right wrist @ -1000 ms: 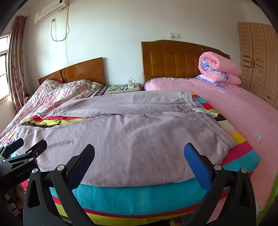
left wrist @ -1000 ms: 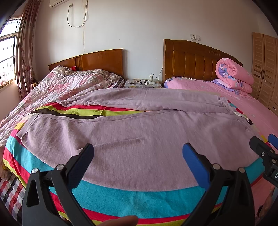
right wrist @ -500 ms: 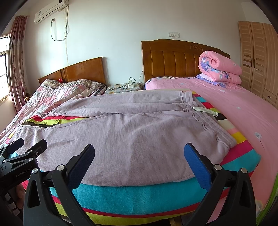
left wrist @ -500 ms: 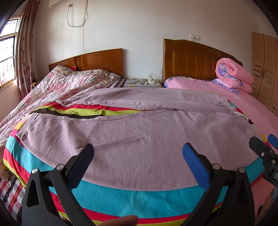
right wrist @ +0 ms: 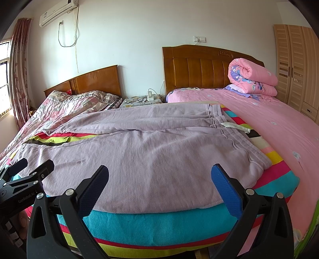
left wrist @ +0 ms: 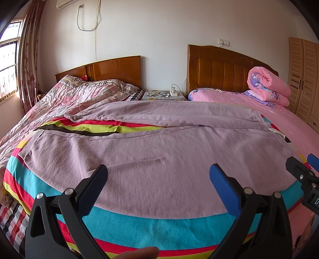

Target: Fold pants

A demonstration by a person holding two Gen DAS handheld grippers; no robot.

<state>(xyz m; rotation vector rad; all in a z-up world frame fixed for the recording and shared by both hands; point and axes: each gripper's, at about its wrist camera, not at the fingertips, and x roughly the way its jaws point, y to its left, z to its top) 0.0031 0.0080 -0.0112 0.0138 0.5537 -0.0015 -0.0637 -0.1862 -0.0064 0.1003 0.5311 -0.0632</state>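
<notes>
The lilac pants (left wrist: pixel 151 159) lie spread flat across a striped blanket (left wrist: pixel 155 225) on the foot of the bed, with the waistband (right wrist: pixel 235 135) toward the right and the two legs running off to the left. The near leg lies smooth and broad; the far leg (left wrist: pixel 159 111) is rumpled at its left end, and a wedge of red, yellow and black stripes shows between them. A white label (right wrist: pixel 235 126) sticks out at the waistband.

The left tool (left wrist: pixel 158 179) hangs just above the near edge of the pants, its blue-padded fingers (left wrist: pixel 223 187) spread wide with nothing between them. The right tool (right wrist: pixel 159 179) hovers likewise over the near edge closer to the waistband, its fingers wide apart and empty. Each tool shows at the edge of the other's view. A fingertip (left wrist: pixel 139 254) of the person shows at the bottom of the left wrist view.

Beyond the blanket, a pink sheet (right wrist: pixel 279 127) covers the right bed, with a rolled pink quilt (right wrist: pixel 253 79) by its wooden headboard (right wrist: pixel 199 67). The left bed carries a floral quilt (left wrist: pixel 75 95). A nightstand (left wrist: pixel 163 94) with a power strip stands between the beds. A wardrobe (right wrist: pixel 295 65) stands at the right wall, a curtain (right wrist: pixel 19 69) at the left, and an air conditioner (right wrist: pixel 57 13) hangs high.
</notes>
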